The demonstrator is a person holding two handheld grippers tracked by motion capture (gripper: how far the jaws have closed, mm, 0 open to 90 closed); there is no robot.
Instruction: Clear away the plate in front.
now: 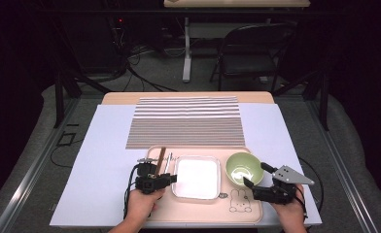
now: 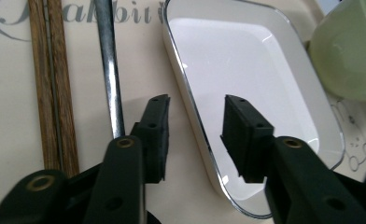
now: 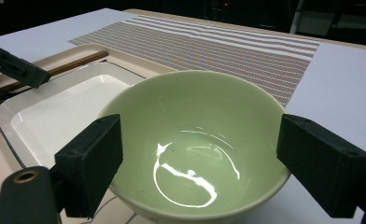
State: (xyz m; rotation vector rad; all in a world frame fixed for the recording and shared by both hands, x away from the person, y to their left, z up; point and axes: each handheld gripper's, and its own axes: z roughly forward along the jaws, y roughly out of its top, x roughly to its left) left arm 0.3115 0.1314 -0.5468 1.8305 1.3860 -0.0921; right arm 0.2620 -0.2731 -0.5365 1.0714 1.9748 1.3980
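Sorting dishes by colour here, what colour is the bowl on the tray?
Pale green; the bowl shows best in the right gripper view.

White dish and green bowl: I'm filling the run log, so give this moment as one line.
left gripper: open, jaws astride white dish rim | right gripper: open around green bowl | both on tray

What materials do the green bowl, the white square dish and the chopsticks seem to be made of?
Green bowl: probably glazed ceramic, with bright glossy reflections inside.
White square dish: glossy ceramic or enamel; the thin dark rim leaves it open.
Chopsticks: wood, with visible brown grain.
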